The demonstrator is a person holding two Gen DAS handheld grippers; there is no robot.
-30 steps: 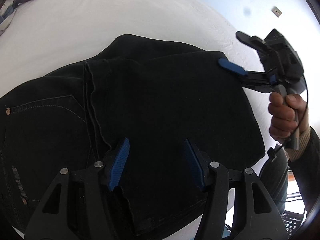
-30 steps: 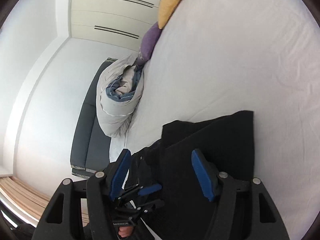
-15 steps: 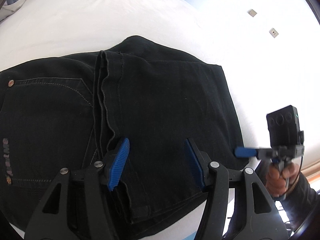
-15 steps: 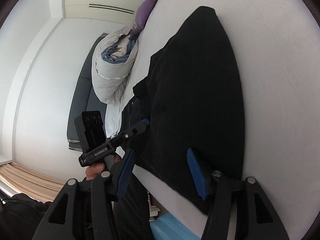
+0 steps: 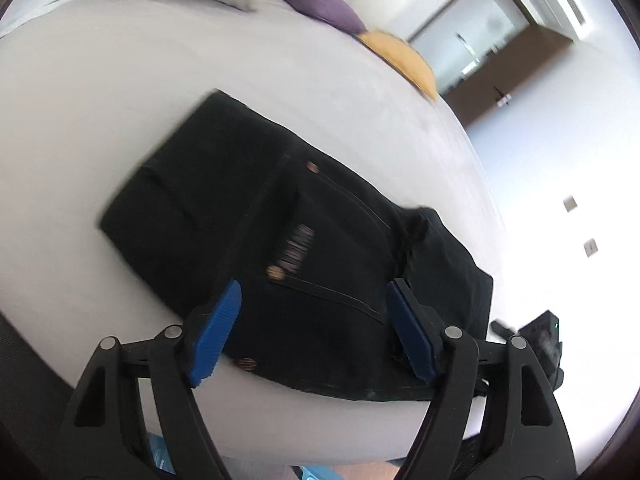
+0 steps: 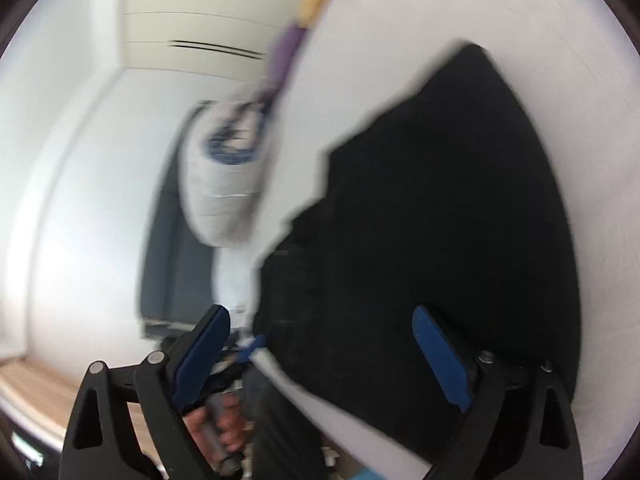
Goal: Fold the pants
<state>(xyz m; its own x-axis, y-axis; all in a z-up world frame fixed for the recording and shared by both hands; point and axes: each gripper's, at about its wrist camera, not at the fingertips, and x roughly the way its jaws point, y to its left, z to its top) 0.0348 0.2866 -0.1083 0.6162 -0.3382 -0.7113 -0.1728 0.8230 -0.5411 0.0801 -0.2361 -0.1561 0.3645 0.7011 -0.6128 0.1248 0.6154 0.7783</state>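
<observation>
The black pants [image 5: 304, 216] lie folded into a compact block on the white bed [image 5: 100, 92], with a back pocket and a printed label facing up. My left gripper [image 5: 316, 332] hovers over their near edge. Its jaws are opening and the blue pads touch no cloth. In the right wrist view the pants [image 6: 440, 220] appear as a dark, blurred slab. My right gripper [image 6: 322, 356] hangs over their near corner at the bed's edge, jaws opening, gripping nothing. A hand [image 6: 220, 428] holding the left gripper's handle shows low on the left.
A purple pillow [image 5: 320, 8] and a yellow pillow [image 5: 404, 60] lie at the far end of the bed. A rolled grey-white duvet [image 6: 224, 184] sits beside a dark sofa [image 6: 172, 260]. The mattress edge runs just below both grippers.
The left wrist view has swung and rolled from the folded leg end to the waist and pocket side, and its jaws stand wider. The right gripper has drawn back toward the bed's edge.
</observation>
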